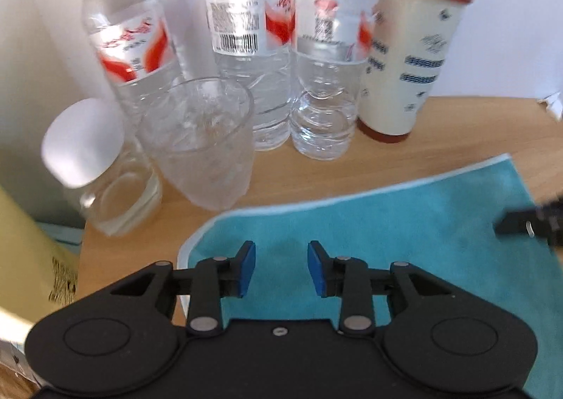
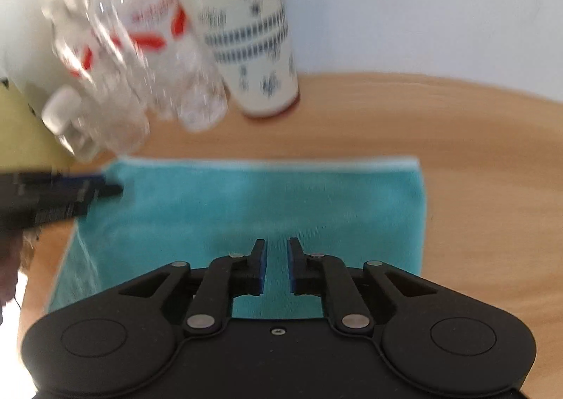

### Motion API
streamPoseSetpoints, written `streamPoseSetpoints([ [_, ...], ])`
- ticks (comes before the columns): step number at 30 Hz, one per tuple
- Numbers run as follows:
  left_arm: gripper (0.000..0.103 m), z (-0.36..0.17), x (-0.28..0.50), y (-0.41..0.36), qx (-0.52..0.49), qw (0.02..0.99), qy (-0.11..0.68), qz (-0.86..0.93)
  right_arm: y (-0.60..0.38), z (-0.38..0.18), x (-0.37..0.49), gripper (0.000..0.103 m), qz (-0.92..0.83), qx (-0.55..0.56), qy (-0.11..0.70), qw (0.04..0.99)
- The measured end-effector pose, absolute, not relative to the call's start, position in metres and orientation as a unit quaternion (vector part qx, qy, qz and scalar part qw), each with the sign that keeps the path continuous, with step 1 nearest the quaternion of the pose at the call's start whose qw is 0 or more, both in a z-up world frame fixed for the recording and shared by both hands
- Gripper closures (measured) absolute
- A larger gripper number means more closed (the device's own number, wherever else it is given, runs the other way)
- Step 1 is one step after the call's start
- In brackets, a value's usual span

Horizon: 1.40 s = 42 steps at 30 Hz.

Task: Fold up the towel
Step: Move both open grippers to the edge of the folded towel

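A teal towel [image 1: 387, 226] with a pale hem lies flat on the wooden table [image 1: 457, 131]. My left gripper [image 1: 281, 267] hovers over the towel's near left part, open, with nothing between its blue pads. In the right wrist view the same towel [image 2: 264, 202] spreads across the middle. My right gripper [image 2: 277, 265] sits above the towel's near edge, open by a narrow gap and holding nothing. The left gripper [image 2: 109, 188] shows as a dark blur at the towel's far left corner. The right gripper's tip [image 1: 527, 223] pokes in over the towel's right side.
Behind the towel stand three clear water bottles [image 1: 246, 47], a glass tumbler [image 1: 207, 145], a small white-capped jar [image 1: 105, 170] and a cream cup with a red lid [image 1: 411, 47]. A yellow object [image 1: 24, 251] sits at the left. Bare table [image 2: 475, 152] lies right of the towel.
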<state>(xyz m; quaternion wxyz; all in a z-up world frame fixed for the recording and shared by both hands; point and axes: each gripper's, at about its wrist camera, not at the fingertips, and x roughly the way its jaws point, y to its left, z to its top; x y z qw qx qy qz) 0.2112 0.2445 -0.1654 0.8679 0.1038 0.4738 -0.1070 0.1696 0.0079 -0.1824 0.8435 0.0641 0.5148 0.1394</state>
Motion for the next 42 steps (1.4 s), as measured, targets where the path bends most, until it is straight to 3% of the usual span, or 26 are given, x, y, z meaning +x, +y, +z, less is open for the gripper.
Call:
streamPoseSetpoints([
  [3, 0.072, -0.172, 0.223, 0.243, 0.100, 0.859, 0.490, -0.107, -0.007, -0.177, 0.148, 0.101, 0.121, 0.049, 0.515, 0.847],
  [11, 0.071, -0.171, 0.226, 0.241, 0.090, 0.861, 0.490, -0.101, -0.042, -0.173, 0.114, 0.103, 0.083, 0.020, 0.524, 0.847],
  [18, 0.070, -0.151, 0.197, 0.237, 0.114, 0.847, 0.508, -0.106, -0.039, -0.150, 0.077, 0.084, 0.106, 0.032, 0.511, 0.852],
  [33, 0.070, -0.158, 0.117, 0.249, 0.118, 0.819, 0.546, -0.134, -0.030, -0.161, 0.039, 0.088, 0.076, -0.032, 0.526, 0.846],
  [36, 0.069, -0.156, 0.116, 0.263, 0.100, 0.811, 0.559, -0.141, -0.029, -0.154, 0.030, 0.080, 0.047, -0.023, 0.528, 0.848],
  [39, 0.063, -0.149, 0.107, 0.275, 0.091, 0.808, 0.563, -0.149, -0.034, -0.136, 0.000, 0.059, 0.014, 0.020, 0.509, 0.860],
  [42, 0.062, -0.142, 0.091, 0.294, 0.092, 0.804, 0.569, -0.148, -0.040, -0.126, -0.027, 0.058, -0.012, 0.066, 0.508, 0.859],
])
